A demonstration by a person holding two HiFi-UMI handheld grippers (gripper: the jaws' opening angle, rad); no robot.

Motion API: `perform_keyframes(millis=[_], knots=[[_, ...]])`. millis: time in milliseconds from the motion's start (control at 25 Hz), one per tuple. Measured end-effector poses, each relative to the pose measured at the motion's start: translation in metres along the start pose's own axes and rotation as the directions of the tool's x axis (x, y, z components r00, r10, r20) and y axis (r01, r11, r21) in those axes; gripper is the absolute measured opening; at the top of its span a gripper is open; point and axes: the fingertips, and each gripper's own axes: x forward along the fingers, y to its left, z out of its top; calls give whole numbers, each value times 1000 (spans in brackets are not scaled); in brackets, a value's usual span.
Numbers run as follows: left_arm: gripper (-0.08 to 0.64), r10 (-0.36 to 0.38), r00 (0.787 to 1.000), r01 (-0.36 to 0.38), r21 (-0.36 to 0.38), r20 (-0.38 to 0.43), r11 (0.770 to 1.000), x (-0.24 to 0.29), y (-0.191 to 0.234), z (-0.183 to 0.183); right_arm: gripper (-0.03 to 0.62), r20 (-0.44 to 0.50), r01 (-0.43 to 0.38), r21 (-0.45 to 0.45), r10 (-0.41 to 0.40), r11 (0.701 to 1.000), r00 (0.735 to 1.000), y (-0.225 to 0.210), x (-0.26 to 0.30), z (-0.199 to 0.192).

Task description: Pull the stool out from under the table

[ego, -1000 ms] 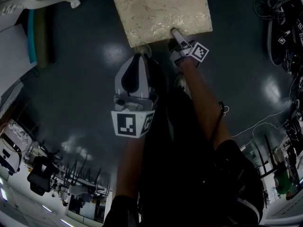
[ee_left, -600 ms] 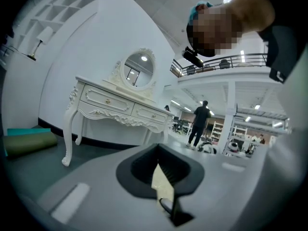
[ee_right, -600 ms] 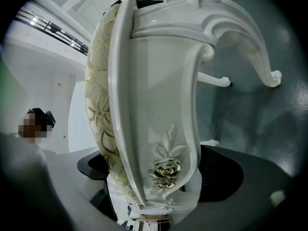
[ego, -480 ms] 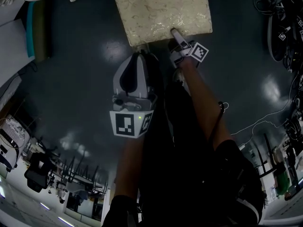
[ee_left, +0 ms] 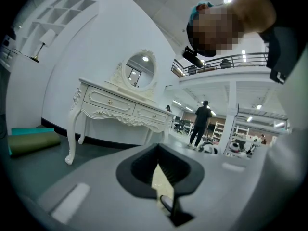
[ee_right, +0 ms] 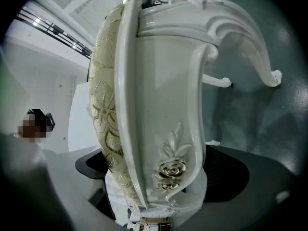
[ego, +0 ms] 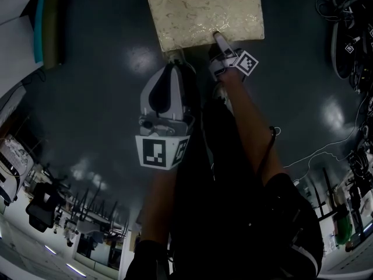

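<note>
dark floor (ego: pixel 105 98), cables (ego: pixel 338 45) nearby: r fingers (ee_right: pixel 231 174) just opened round stool (ego: pixel 204 10); l fingers (ee_left: pixel 137 170) closed.

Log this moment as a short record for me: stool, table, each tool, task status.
stool: cream-cushioned, standing in the open on the dark floor
table: white, carved legs, drawers in front
right tool: jaws have just been opening; stool's seat edge between them, pads apparently off it
left tool: jaws together, empty, near the stool's corner
task status: stool looks pulled out
</note>
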Motion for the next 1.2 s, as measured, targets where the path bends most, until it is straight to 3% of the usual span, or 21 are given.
perform_keyframes(millis=[240, 640, 1200], knots=[[9, 7, 1000, -7, 4, 1, 1000, -2, -3, 9, 597, 9, 26, 18, -26, 1000, 1000, -2, -2, 1], [9, -2, 1000, 2, 3, 2, 1000, 7, -6, 13, 597, -2, 4, 11, -4, 1000, 1000, 6, -9, -4], [9, -16, 1000, 16, -8, 22, 1000, 7, -28, 41, 595, -8, 126, -22, -127, 992, 992, 25, -46, -11]])
